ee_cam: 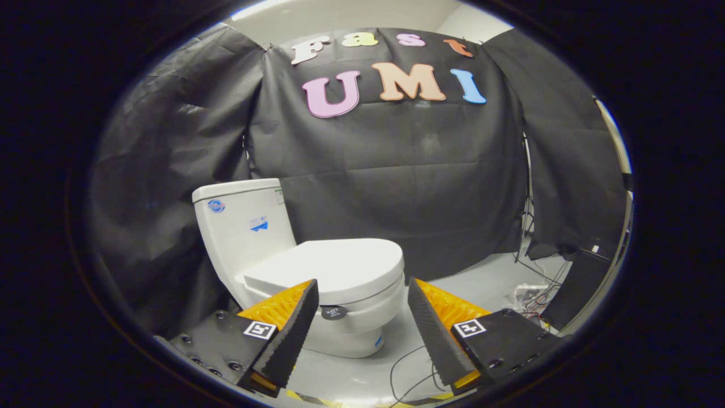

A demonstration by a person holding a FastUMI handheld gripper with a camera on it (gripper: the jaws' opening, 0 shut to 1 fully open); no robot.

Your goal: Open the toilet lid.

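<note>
I held gripper [362, 300] released, fingers wide; lid [334, 266] down, just ahead between fingers, front edge nearest.

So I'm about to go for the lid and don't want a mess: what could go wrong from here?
The gripper is open, and the closed toilet lid lies beyond the fingers. Its rounded front edge overhangs the bowl only slightly, so a finger could slip off. Loose cables on the floor below might snag.

The tool's [362, 294] spread fingers [286, 340] hide the toilet's [317, 272] lower sides.
</note>
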